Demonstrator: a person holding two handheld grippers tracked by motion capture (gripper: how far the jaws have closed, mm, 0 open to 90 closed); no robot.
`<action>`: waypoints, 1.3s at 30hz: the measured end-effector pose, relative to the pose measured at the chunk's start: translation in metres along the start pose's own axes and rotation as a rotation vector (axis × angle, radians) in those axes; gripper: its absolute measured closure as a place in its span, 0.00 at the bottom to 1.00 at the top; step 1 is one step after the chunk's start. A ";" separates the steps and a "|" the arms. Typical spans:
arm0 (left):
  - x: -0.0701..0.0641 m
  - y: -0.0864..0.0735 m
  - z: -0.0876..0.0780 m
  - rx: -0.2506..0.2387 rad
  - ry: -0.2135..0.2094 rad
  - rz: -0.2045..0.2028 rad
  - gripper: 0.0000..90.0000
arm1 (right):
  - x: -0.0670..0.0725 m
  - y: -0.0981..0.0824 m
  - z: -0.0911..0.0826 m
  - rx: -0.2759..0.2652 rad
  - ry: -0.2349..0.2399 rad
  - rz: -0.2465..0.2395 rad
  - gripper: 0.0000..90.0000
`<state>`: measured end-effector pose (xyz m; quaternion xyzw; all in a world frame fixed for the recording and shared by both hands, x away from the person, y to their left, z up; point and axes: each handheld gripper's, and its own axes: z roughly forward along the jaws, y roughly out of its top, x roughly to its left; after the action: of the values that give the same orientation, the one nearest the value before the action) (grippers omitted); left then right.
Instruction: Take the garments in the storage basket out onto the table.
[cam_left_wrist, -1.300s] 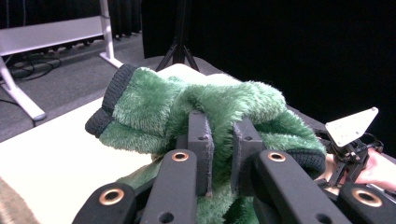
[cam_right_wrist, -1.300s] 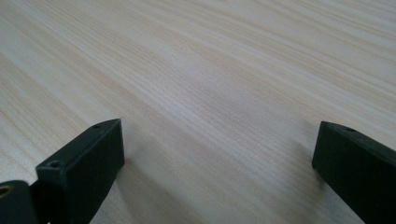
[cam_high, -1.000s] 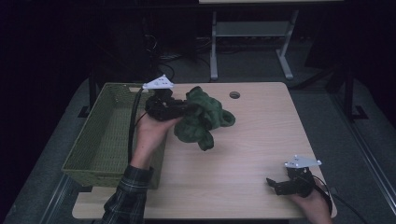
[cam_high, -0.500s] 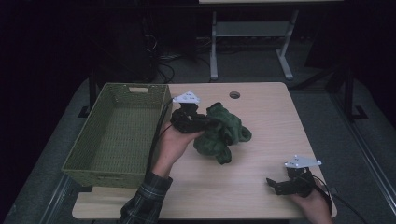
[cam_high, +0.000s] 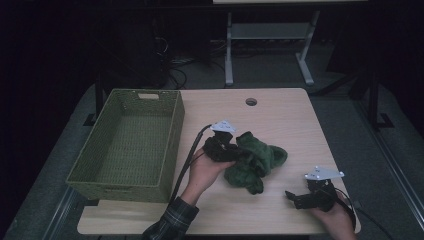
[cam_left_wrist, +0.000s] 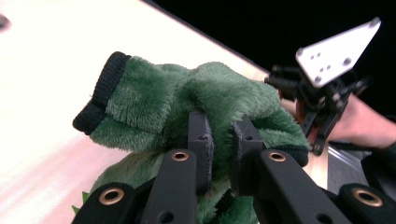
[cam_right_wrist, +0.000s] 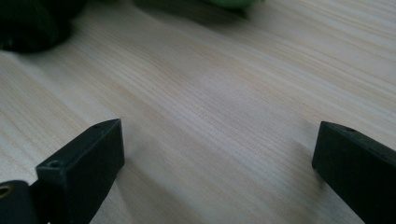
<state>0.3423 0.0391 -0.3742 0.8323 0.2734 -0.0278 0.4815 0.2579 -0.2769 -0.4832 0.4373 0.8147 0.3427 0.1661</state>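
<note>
Nearby, green basket (cam_high: 131, 145) left of left gripper (cam_high: 226, 148) — jaws pinching green fleece (cam_high: 255, 160), right gripper (cam_high: 300, 199) gaping, empty.

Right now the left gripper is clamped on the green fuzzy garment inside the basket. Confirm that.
Not quite. The left gripper is clamped on the green fuzzy garment, but on the table, right of the basket, as the high view shows.

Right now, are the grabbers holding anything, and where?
The left gripper pinches a fold of the fuzzy green garment, away from its black cuff. The right gripper is open, holding nothing.
</note>
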 end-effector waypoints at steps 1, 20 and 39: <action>0.001 -0.003 0.006 0.013 -0.005 -0.006 0.90 | 0.000 0.000 0.000 0.000 0.000 0.000 0.02; 0.042 -0.030 0.069 0.157 0.025 -0.035 0.90 | 0.000 0.000 0.000 0.001 0.001 -0.001 0.02; 0.010 -0.026 0.028 0.094 0.053 0.031 0.59 | 0.000 0.000 0.000 -0.001 0.003 -0.006 0.02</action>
<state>0.3443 0.0305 -0.4132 0.8585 0.2716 -0.0114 0.4349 0.2579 -0.2768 -0.4832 0.4343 0.8161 0.3432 0.1660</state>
